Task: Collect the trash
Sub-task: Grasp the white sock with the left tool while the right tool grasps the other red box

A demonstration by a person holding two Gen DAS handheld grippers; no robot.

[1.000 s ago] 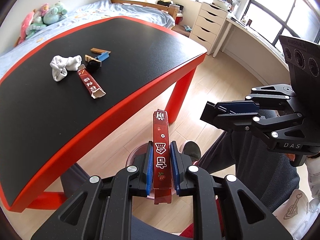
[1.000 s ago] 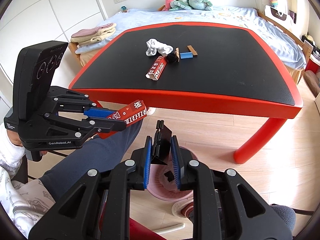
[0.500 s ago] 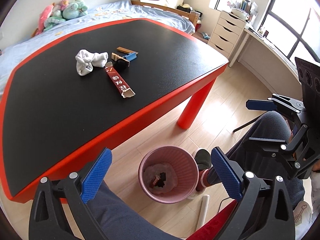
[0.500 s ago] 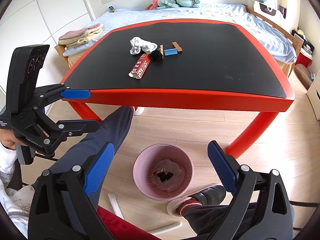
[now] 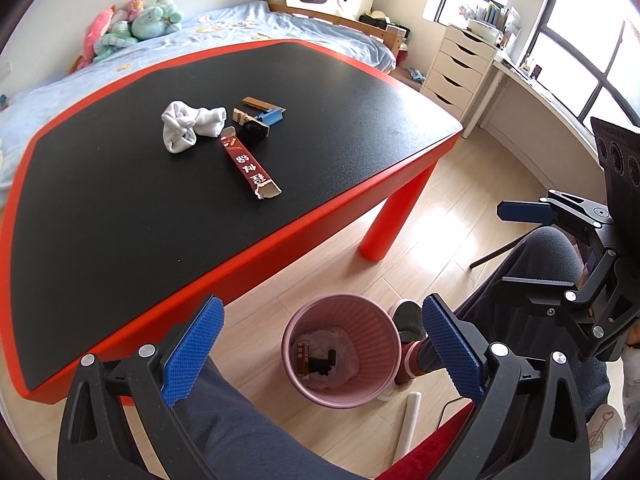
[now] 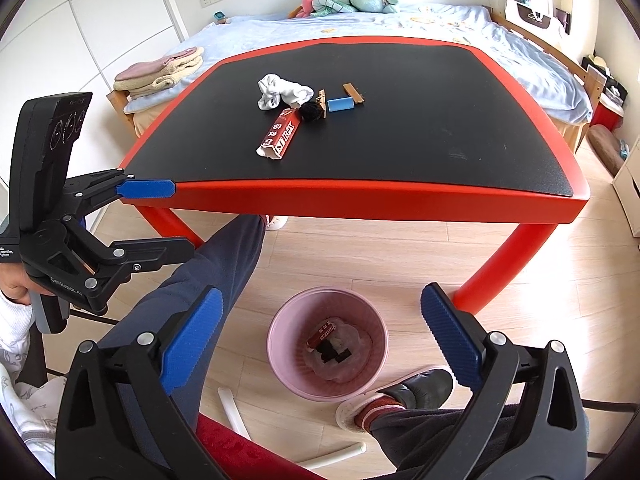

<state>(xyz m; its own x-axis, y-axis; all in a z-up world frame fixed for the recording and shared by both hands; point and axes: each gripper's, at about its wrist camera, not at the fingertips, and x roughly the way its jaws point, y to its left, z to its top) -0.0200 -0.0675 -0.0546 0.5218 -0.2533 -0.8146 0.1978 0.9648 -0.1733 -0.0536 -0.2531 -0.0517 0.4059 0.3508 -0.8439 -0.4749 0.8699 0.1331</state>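
A pink trash bin [image 5: 341, 356] stands on the floor in front of the table; it also shows in the right wrist view [image 6: 328, 342]. Inside lie a red carton [image 6: 322, 333] and a black scrap [image 6: 334, 356]. My left gripper [image 5: 322, 354] is open and empty above the bin. My right gripper [image 6: 322, 344] is open and empty above it too. On the black table [image 5: 120, 208] lie a torn red carton [image 5: 250, 168], a white sock [image 5: 188, 126], a black lump [image 5: 256, 132], a blue roll [image 5: 270, 116] and brown pieces [image 5: 256, 102].
The table has a red rim [image 6: 360, 196] and red legs [image 5: 394, 220]. The person's legs and a slippered foot [image 6: 416, 394] sit beside the bin. A white tube [image 5: 410, 420] lies on the floor. A bed [image 6: 400, 24] is behind, drawers [image 5: 456, 68] at right.
Both grippers opened a second ago: the left let go of the red carton and the right of the black scrap, which now lie in the bin. Both grippers have risen slightly.
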